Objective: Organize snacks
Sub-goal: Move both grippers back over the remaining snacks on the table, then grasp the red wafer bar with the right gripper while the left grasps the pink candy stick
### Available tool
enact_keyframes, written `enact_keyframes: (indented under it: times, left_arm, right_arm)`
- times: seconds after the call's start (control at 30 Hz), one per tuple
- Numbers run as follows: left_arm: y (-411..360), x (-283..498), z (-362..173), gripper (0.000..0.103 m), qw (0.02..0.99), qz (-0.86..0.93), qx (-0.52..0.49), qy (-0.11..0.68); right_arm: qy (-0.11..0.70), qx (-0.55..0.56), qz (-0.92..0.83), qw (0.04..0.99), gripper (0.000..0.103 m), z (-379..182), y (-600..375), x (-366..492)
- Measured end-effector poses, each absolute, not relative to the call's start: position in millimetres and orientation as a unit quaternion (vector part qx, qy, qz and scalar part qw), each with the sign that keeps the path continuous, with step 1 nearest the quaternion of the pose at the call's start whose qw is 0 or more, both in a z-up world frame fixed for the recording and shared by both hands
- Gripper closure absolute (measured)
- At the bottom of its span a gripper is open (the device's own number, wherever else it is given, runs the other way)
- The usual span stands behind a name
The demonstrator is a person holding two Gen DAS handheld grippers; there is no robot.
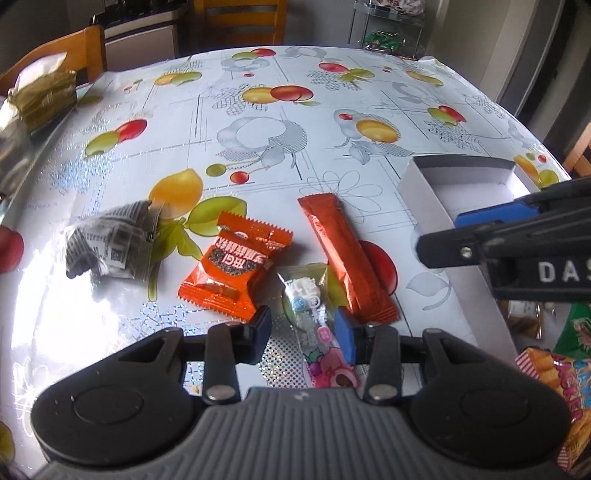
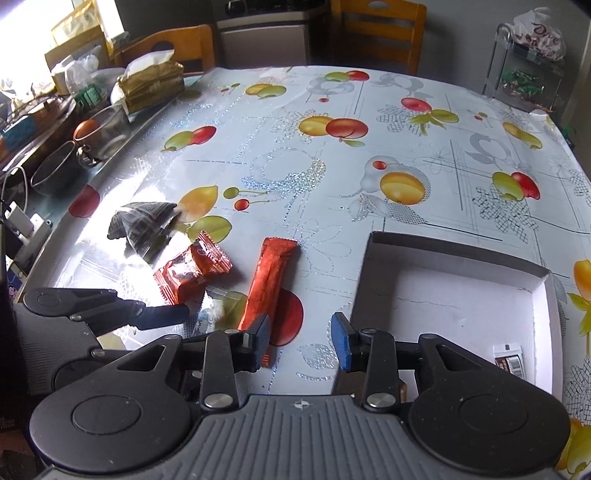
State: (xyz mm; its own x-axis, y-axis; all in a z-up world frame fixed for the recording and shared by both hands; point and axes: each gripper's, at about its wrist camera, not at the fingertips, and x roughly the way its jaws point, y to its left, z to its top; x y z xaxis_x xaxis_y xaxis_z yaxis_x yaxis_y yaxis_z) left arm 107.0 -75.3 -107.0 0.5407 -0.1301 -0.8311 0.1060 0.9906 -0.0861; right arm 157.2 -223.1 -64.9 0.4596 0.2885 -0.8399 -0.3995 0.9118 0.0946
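Several snacks lie on the fruit-print tablecloth: a black-and-white packet (image 1: pixel 110 240), an orange square packet (image 1: pixel 232 266), a long orange stick pack (image 1: pixel 347 254) and a clear candy wrapper (image 1: pixel 314 306). My left gripper (image 1: pixel 304 334) is open, its fingers either side of the clear wrapper. My right gripper (image 2: pixel 301 341) is open and empty, hovering by the left edge of the white shallow box (image 2: pixel 443 295), beside the stick pack (image 2: pixel 269 284). A small brown packet (image 2: pixel 509 360) lies in the box. The right gripper also shows in the left wrist view (image 1: pixel 454 232).
Colourful cracker packs (image 1: pixel 554 369) lie at the right near edge. A gold tissue pack (image 2: pixel 151 86), bowls (image 2: pixel 51 170) and clutter stand along the table's left side. Wooden chairs (image 2: pixel 376 29) stand at the far edge.
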Motion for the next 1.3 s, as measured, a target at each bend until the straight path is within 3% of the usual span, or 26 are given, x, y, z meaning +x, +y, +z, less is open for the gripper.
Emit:
enact_keyframes:
  times: [0.37, 0.6, 1.1, 1.2, 1.27, 1.3]
  left_arm:
    - [-77.2, 106.0, -109.2, 0.066, 0.88, -0.097, 0.006, 0.464]
    - [-62.1, 104.8, -109.5, 0.081, 0.879, -0.102, -0.015, 0.465]
    - [-53.6, 97.6, -108.8, 0.088, 0.878, -0.113, -0.003, 0.465]
    - [-53.3, 95.0, -108.2, 0.089, 0.878, -0.114, -0.001, 0.466]
    - [-52.8, 93.5, -107.8, 0.09, 0.877, -0.114, -0.002, 0.467]
    - [-53.0, 93.0, -107.4, 0.091, 0.877, -0.114, -0.002, 0.467]
  right_arm:
    - [0.489, -0.063, 0.209, 0.844, 0.058, -81.9, -196.4, 179.0]
    - [0.497, -0.066, 0.204, 0.841, 0.053, -95.6, -184.7, 191.0]
    - [0.496, -0.118, 0.207, 0.835, 0.048, -113.2, -164.2, 187.8]
    - [0.487, -0.128, 0.211, 0.837, 0.05, -113.8, -161.9, 184.3]
    - [0.484, -0.13, 0.217, 0.838, 0.056, -113.0, -161.3, 182.7]
    - [0.482, -0.131, 0.221, 0.838, 0.063, -112.4, -160.7, 181.9]
